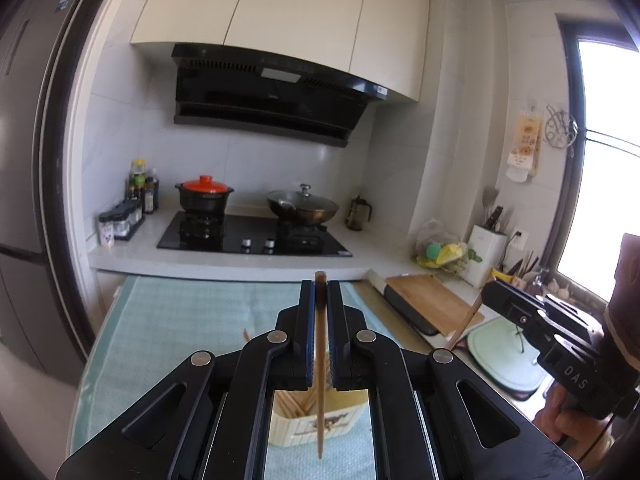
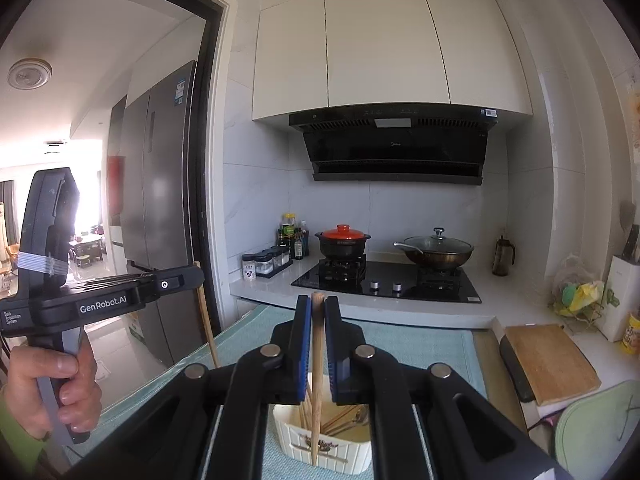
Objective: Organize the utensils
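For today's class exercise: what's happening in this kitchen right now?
A person holds a gripper in each hand. The left gripper pinches one wooden chopstick, and the right gripper pinches another chopstick. Both sticks hang upright above a cream holder that already contains chopsticks and stands on a light blue cloth. Neither stick has been let go yet.

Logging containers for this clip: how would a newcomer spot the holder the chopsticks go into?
Start at the teal mat in front of the black stove. On it, below the right gripper, stands a cream utensil box, open-topped, holding chopsticks, and the only container on the mat.
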`<state>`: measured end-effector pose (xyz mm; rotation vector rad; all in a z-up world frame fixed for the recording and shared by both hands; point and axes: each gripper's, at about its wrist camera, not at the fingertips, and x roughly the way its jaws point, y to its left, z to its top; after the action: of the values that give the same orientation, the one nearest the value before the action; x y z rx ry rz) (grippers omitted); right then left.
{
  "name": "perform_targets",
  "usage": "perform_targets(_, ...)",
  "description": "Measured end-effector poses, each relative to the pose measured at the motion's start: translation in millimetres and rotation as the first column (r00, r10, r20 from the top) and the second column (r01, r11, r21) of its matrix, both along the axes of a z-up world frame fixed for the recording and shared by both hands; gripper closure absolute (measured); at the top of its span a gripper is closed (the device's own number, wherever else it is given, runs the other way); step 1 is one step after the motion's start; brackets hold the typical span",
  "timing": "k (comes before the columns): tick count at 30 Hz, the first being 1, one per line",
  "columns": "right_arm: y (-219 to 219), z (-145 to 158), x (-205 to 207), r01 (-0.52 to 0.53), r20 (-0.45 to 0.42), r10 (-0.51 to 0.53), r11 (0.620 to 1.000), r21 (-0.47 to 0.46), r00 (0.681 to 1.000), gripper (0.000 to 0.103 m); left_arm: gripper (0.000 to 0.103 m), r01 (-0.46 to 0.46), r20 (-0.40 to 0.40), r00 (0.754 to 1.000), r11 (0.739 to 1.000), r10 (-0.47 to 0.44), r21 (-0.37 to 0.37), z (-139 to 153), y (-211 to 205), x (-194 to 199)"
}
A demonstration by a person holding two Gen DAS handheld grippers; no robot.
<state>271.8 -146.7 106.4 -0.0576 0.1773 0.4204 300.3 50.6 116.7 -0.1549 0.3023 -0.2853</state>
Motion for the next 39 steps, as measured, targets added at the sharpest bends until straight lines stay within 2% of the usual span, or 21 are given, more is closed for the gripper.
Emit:
perform_targets(4, 10.6, 10.6, 30.4, 0.018, 0.036, -0.017, 0.999, -0.028, 0.999, 0.096, 0.099, -0.033, 0.004, 0.999, 0.999, 0.033, -0.003, 5.6, -4.3, 34.3)
perform_targets(9, 23.7, -4.8, 76.3, 0.027, 0.015, -0.026, 0.997, -0.078, 1.000, 0.096, 0.099, -0.078, -0.050, 0.996, 0.996, 0.076, -0.039, -14.7, -3.5, 80.3)
perform_targets(11, 29.0, -21.0, 96.8, 0.017, -0.027, -0.020, 0.994, -0.107, 0.999, 0.096, 0.099, -0.091, -0.085, 0.992, 0.995, 0.088, -0.037, -28.6, -4.7, 95.0)
perform_targets(16, 39.8, -75.1, 137.2, -0.052, -0.208, 0.018, 0.986, -0.156, 0.978, 0.096, 0.099, -0.102, -0.196, 0.975, 0.995, 0.099, -0.007, -74.9, -7.9, 119.7)
perform_targets(21, 46.6, -121.0, 171.3, -0.104, -0.377, 0.049, 0.986, -0.127, 0.925, 0.096, 0.099, -0.117, -0.301, 0.947, 0.993, 0.110, -0.004, -108.3, -4.5, 140.5)
perform_targets(24, 48.3, -128.9, 186.6, -0.104, -0.416, 0.053, 0.989, -0.101, 0.908, 0.095, 0.098, -0.129, -0.328, 0.937, 0.992, 0.125, 0.010, -115.9, -1.7, 143.7)
perform_targets(25, 48.0, -129.9, 191.0, -0.099, -0.431, 0.051, 0.991, -0.091, 0.901, 0.095, 0.094, -0.135, -0.329, 0.935, 0.991, 0.130, 0.007, -115.6, 0.4, 143.0)
perform_targets(26, 47.5, -130.0, 194.1, -0.094, -0.441, 0.049, 0.992, -0.082, 0.896, 0.095, 0.076, -0.137, -0.328, 0.936, 0.991, 0.130, 0.003, -114.2, 2.1, 141.9)
perform_targets(27, 47.5, -129.0, 195.7, -0.094, -0.444, 0.052, 0.993, -0.074, 0.895, 0.094, 0.047, -0.147, -0.322, 0.936, 0.989, 0.141, 0.007, -111.7, 4.2, 139.4)
perform_targets(28, 47.0, -126.5, 196.0, -0.093, -0.441, 0.053, 0.993, -0.070, 0.896, 0.091, 0.034, -0.167, -0.305, 0.938, 0.986, 0.163, 0.013, -107.9, 6.7, 133.1)
perform_targets(29, 45.4, -123.3, 193.5, -0.086, -0.433, 0.049, 0.994, -0.067, 0.900, 0.074, 0.023, -0.182, -0.278, 0.944, 0.983, 0.179, 0.016, -103.5, 9.7, 125.9)
perform_targets(30, 43.7, -118.4, 189.8, -0.080, -0.420, 0.047, 0.995, -0.060, 0.906, 0.046, 0.020, -0.188, -0.248, 0.951, 0.982, 0.187, 0.020, -98.3, 12.2, 117.5)
perform_targets(31, 42.2, -112.7, 185.4, -0.074, -0.398, 0.048, 0.996, -0.050, 0.916, 0.036, 0.019, -0.184, -0.226, 0.956, 0.983, 0.185, 0.029, -93.2, 12.5, 110.0)
perform_targets(32, 38.6, -107.3, 176.9, -0.066, -0.368, 0.047, 0.997, -0.040, 0.929, 0.031, 0.016, -0.182, -0.210, 0.960, 0.982, 0.188, 0.044, -88.8, 12.5, 102.4)
perform_targets(35, 31.5, -92.2, 159.7, -0.060, -0.322, 0.046, 0.998, -0.034, 0.946, 0.031, 0.003, -0.204, -0.144, 0.965, 0.973, 0.218, 0.104, -78.3, 8.8, 75.2)
perform_targets(38, 20.1, -79.7, 129.2, -0.040, -0.254, 0.031, 0.999, -0.029, 0.967, 0.030, 0.001, -0.241, -0.062, 0.965, 0.953, 0.256, 0.184, -72.1, -2.6, 44.0)
perform_targets(39, 16.5, -76.5, 116.9, -0.032, -0.227, 0.026, 0.999, -0.026, 0.974, 0.027, 0.001, -0.254, -0.039, 0.963, 0.944, 0.268, 0.210, -71.2, -8.1, 32.7)
